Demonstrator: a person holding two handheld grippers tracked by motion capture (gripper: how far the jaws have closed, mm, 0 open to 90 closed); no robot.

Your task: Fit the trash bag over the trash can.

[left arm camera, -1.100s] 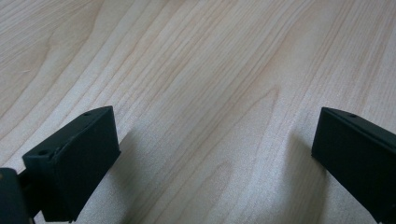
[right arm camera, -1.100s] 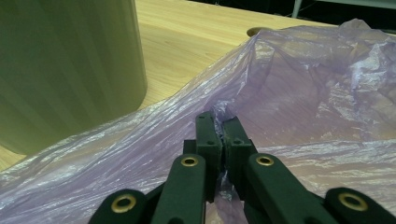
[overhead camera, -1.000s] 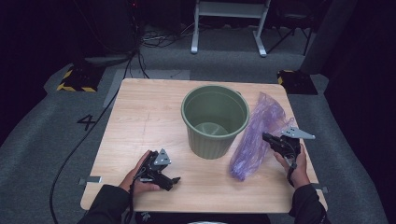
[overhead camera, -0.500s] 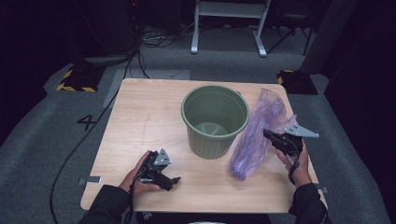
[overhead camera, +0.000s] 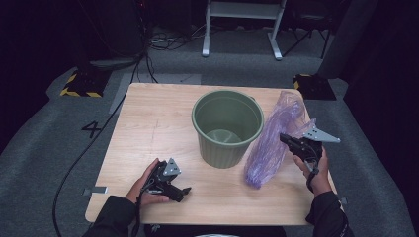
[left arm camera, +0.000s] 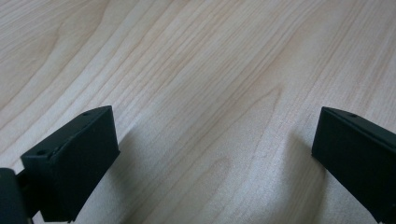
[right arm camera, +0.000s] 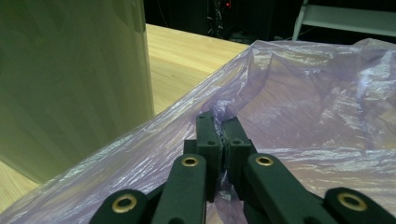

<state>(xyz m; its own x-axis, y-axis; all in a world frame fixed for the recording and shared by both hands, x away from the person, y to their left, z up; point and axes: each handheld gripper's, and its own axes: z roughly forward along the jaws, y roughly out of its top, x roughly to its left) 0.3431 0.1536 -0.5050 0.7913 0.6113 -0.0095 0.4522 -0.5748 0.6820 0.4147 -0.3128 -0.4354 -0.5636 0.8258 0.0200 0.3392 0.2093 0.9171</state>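
- The right gripper point(right arm camera: 223, 126) has its jaws pressed together, and a fold of the purple plastic bag point(right arm camera: 299, 107) is pinched between the fingers point(right arm camera: 208, 140). In the right gripper view the thin film wrinkles up exactly at the fingertips.
- The left gripper point(left arm camera: 210, 154) is released: its two fingers point(left arm camera: 74, 163) stand wide apart and nothing is between them. Below them and in front of them there is bare wood of the table point(left arm camera: 196, 70).
- In the high view the bag point(overhead camera: 274, 143) is a long shape. Its long axis goes from the near end, which lies on the table beside the person's right hand point(overhead camera: 316, 170), up and away to the far end, which is behind the right gripper point(overhead camera: 286, 139). The grip is about in the middle of its length, on the side toward the hand.
- The green bucket point(overhead camera: 227, 126) stands upright with its mouth up, just beside the bag, on the far side of it from the right fingers. The bag seems to lean at the bucket's wall, but I cannot tell if they touch.
- The right gripper view gives the pinch itself and the bucket wall point(right arm camera: 74, 84) close at the left of the fingers; the high view is too small for this.
- The high view gives the left gripper point(overhead camera: 184, 190) low at the near edge of the table point(overhead camera: 148, 123), well apart from the bucket, with fingers pointing to the right.
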